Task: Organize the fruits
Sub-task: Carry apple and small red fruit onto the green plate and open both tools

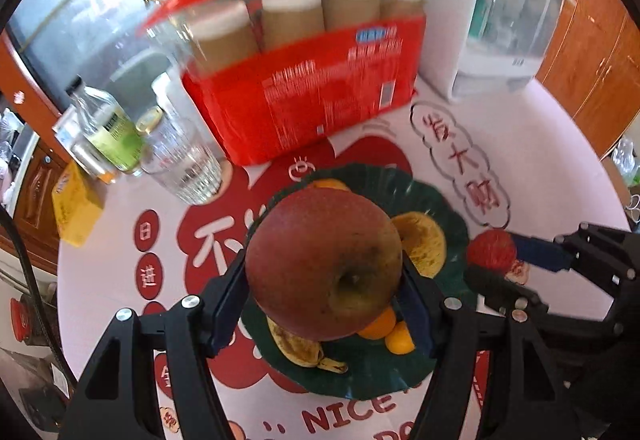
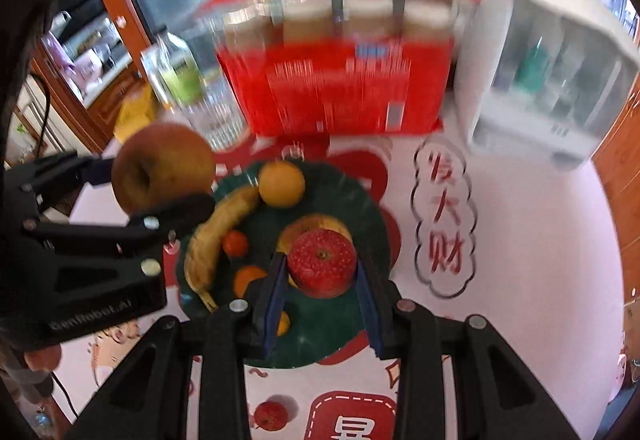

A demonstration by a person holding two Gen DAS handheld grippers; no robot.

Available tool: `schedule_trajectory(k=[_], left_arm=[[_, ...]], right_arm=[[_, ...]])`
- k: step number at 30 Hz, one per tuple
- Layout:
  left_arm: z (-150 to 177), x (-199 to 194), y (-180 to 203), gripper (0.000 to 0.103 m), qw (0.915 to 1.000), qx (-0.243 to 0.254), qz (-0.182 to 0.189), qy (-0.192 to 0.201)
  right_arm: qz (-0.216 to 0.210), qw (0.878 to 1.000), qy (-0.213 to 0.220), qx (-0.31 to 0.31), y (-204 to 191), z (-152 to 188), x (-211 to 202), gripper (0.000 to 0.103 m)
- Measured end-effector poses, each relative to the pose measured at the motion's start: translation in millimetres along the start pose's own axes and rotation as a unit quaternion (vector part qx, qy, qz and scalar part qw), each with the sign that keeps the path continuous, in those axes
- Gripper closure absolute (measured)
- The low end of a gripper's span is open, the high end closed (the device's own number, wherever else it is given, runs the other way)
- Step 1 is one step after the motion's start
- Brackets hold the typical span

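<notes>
My left gripper (image 1: 324,276) is shut on a large dull-red apple (image 1: 324,264) and holds it above a dark green plate (image 1: 452,216). The plate holds a banana (image 2: 216,236), a yellow orange (image 2: 281,183), small tangerines (image 2: 235,243) and a yellow-brown fruit (image 1: 424,244). My right gripper (image 2: 320,276) is shut on a small bright-red apple (image 2: 322,264) over the plate's right part. In the right wrist view the left gripper (image 2: 160,192) with the large apple (image 2: 164,168) is at the plate's left edge. In the left wrist view the right gripper (image 1: 504,264) holds the small apple (image 1: 491,250).
A red package of paper cups (image 1: 312,80) stands behind the plate. A drinking glass (image 1: 184,164), a bottle (image 1: 108,124) and a yellow box (image 1: 74,204) stand at the back left. A white appliance (image 1: 480,12) stands at the back right. Another small red fruit (image 2: 271,415) lies near the front.
</notes>
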State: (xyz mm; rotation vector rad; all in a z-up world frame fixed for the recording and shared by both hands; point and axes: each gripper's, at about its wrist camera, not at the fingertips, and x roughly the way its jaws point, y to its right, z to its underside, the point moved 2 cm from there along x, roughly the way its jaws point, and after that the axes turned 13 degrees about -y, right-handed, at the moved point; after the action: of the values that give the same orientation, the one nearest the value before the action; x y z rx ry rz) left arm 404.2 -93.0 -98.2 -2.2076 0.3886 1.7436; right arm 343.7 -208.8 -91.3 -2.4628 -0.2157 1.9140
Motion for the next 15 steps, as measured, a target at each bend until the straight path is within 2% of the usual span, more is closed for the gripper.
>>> schedule_trajectory(k=[8, 15], left_arm=[[0, 53, -5, 0.036, 0.9989, -0.012, 0.02, -0.041], [2, 71, 1, 0.036, 0.9982, -0.009, 0.026, -0.053]], right_arm=[[0.0, 0.999, -0.049, -0.011, -4, 16, 52, 0.069], [0.002, 0.997, -0.074, -0.007, 1, 19, 76, 0.069]])
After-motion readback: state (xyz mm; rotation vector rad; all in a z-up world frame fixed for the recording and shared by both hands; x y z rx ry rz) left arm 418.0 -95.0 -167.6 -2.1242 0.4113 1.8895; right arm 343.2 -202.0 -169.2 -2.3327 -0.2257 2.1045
